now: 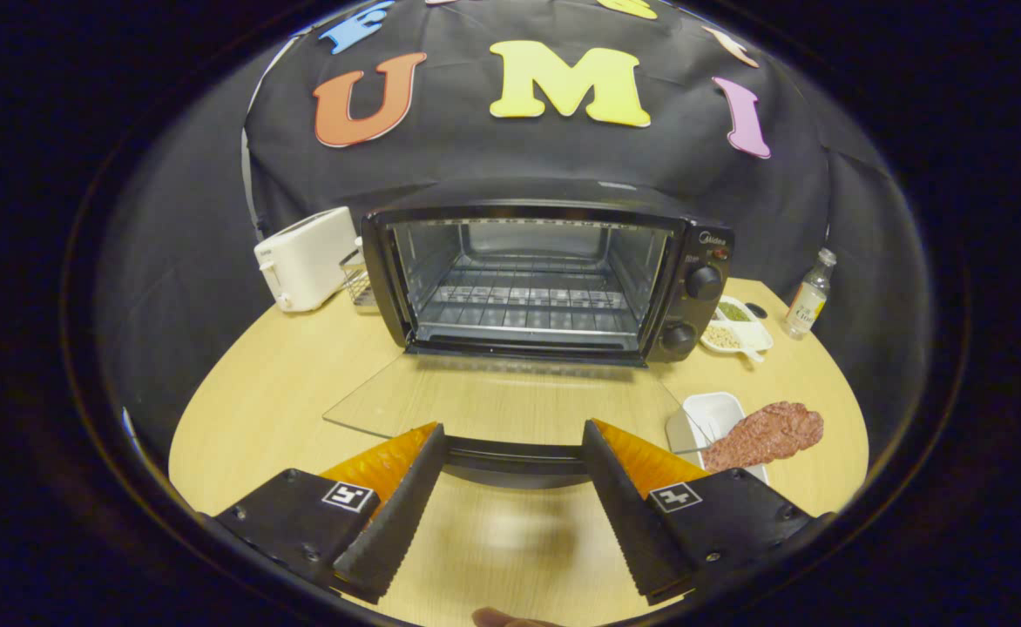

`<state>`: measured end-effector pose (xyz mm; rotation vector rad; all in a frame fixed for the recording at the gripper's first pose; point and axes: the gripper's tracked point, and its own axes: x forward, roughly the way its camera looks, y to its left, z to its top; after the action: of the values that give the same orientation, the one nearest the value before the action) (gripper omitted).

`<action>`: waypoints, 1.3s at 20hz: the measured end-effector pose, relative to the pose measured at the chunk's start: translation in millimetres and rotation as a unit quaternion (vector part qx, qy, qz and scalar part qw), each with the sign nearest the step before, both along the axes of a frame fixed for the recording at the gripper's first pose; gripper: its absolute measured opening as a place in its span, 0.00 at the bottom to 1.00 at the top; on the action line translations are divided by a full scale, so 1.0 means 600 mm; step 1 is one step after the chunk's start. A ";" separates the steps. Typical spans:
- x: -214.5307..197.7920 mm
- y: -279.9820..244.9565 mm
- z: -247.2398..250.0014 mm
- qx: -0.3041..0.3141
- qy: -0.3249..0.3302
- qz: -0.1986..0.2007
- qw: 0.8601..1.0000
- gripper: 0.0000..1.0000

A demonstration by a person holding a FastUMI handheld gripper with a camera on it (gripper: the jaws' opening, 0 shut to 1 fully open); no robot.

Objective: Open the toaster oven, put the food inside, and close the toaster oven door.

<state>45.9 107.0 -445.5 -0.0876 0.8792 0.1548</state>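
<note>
The black toaster oven (693, 252) stands at the back of the wooden table with its glass door (493, 401) folded down flat toward me. Its wire rack (528, 305) is bare. The door's black handle (515, 453) lies across the gap just past my fingertips. My gripper (515, 440) is open, fingers spread on either side of the handle's middle, nothing pressed between them. A reddish-brown slab of meat (767, 435) lies partly over a white rectangular dish (706, 418), to the right of my right finger.
A white toaster (306, 259) sits left of the oven with a small wire basket (358, 279) beside it. Right of the oven are a white divided dish (737, 329) of seasonings and a small bottle (808, 294). A fingertip (502, 618) shows below.
</note>
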 end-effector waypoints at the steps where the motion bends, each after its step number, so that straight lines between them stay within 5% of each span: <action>1: -0.004 0.000 -0.010 0.002 0.009 0.000 1.000 1.00; 13: -0.014 0.000 -0.069 -0.002 0.058 0.013 0.998 1.00; 26: -0.050 -0.114 0.029 0.032 0.091 0.054 0.994 1.00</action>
<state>15.8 38.6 -428.4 -0.0622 1.0517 0.2962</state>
